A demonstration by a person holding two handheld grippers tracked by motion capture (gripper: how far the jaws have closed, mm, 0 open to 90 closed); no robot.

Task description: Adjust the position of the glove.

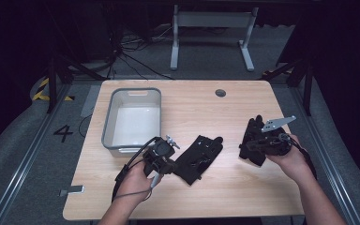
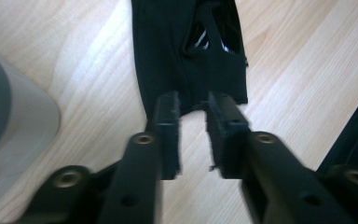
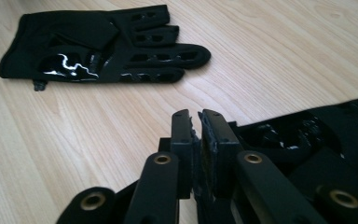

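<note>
On the light wooden table (image 1: pixel 225 187) lie two black gloves. Near the middle, the first glove (image 1: pixel 198 158) lies flat, fingers pointing far and right. The left hand-held gripper (image 1: pixel 163 158) sits at its cuff end, jaws a narrow gap apart with their tips at the cuff edge; no fabric is pinched between them. At the right, the right hand-held gripper (image 1: pixel 252 146) has its jaws closed on the edge of the second glove (image 1: pixel 254 136). A grey bin (image 1: pixel 132 119) stands at the far left, just beside the left hand-held gripper.
</note>
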